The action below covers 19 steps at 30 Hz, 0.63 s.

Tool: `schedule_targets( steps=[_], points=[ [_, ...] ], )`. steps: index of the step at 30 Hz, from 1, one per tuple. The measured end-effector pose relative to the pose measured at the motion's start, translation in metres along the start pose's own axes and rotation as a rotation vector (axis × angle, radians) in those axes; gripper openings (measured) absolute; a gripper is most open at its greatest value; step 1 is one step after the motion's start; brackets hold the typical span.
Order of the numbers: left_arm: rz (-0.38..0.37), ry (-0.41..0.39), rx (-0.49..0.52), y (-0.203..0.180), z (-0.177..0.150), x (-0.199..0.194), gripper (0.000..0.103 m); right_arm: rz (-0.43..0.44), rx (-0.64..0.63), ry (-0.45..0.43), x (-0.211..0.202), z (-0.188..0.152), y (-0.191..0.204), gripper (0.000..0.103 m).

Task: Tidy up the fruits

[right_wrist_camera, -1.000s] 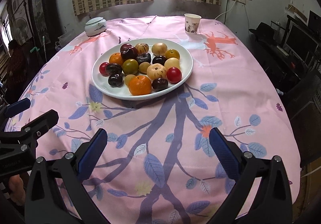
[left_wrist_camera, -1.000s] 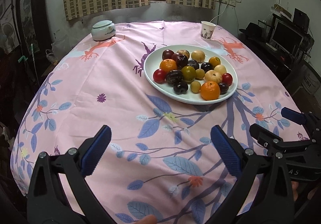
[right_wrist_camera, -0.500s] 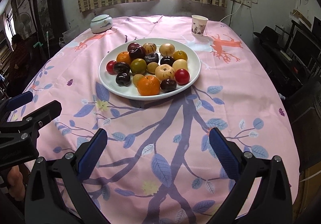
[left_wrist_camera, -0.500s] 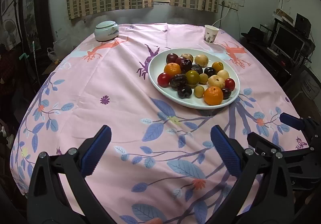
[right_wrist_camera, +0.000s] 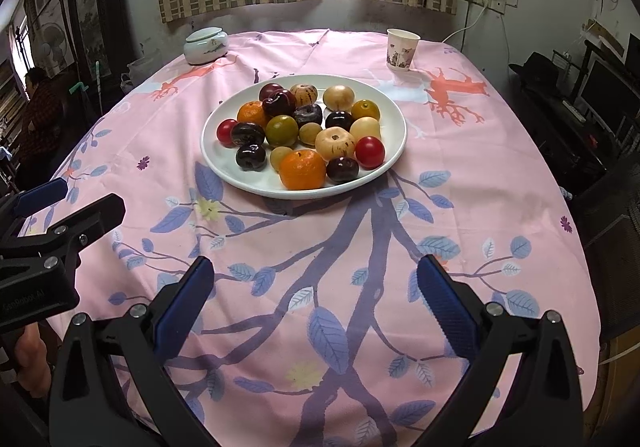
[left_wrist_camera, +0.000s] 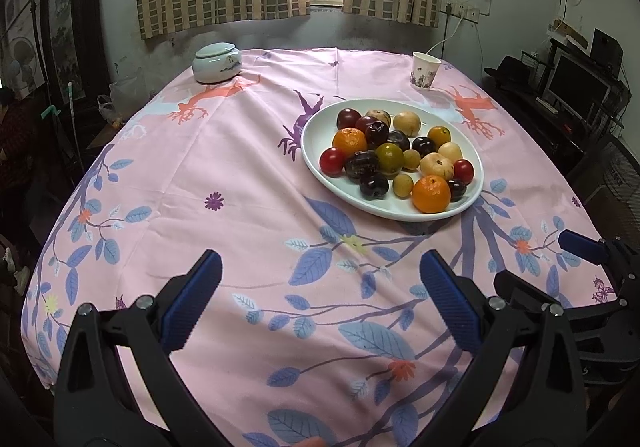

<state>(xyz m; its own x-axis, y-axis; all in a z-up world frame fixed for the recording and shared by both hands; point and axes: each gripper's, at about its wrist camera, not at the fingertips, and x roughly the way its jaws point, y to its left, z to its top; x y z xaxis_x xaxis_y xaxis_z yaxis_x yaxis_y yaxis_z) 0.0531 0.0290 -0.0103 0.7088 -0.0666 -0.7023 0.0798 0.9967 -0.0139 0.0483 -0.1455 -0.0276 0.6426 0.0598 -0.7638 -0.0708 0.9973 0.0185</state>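
A white oval plate (left_wrist_camera: 316,163) (right_wrist_camera: 394,123) stands on the pink floral tablecloth, heaped with mixed fruit: oranges (left_wrist_camera: 431,194) (right_wrist_camera: 302,169), dark plums (left_wrist_camera: 373,186) (right_wrist_camera: 250,157), red tomatoes (left_wrist_camera: 333,160) (right_wrist_camera: 369,152), pale yellow-green fruits (left_wrist_camera: 437,165) (right_wrist_camera: 335,143). My left gripper (left_wrist_camera: 320,279) hovers open over the near cloth, well short of the plate and to its left. My right gripper (right_wrist_camera: 314,279) is open too, in front of the plate, nothing between its fingers. Each gripper shows at the side of the other's view.
A lidded white ceramic jar (left_wrist_camera: 216,62) (right_wrist_camera: 205,45) sits at the table's far left. A paper cup (left_wrist_camera: 425,71) (right_wrist_camera: 402,49) stands at the far right. Dark furniture with a monitor (left_wrist_camera: 576,85) lines the right side. A person (right_wrist_camera: 38,107) sits beyond the left edge.
Both grippers have drawn back and risen a little, so the plate looks smaller and farther away. Both stay open and the fruit has not moved.
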Motion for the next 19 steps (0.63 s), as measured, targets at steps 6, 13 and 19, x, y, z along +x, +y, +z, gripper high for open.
schedule_targets(
  steps=[6,13,19],
  points=[
    [0.001,-0.008,0.002,0.0001,0.0012,-0.0009,0.101,0.000,-0.001,0.000,0.0005,-0.0002,0.0000,0.102],
    [0.002,-0.023,0.020,-0.0051,0.0000,-0.0036,0.101,0.001,0.000,-0.001,0.0007,-0.0003,0.0000,0.102],
    [-0.008,-0.011,0.026,-0.0069,-0.0017,-0.0012,0.101,0.002,-0.001,-0.002,0.0010,-0.0019,0.0026,0.102]
  ],
)
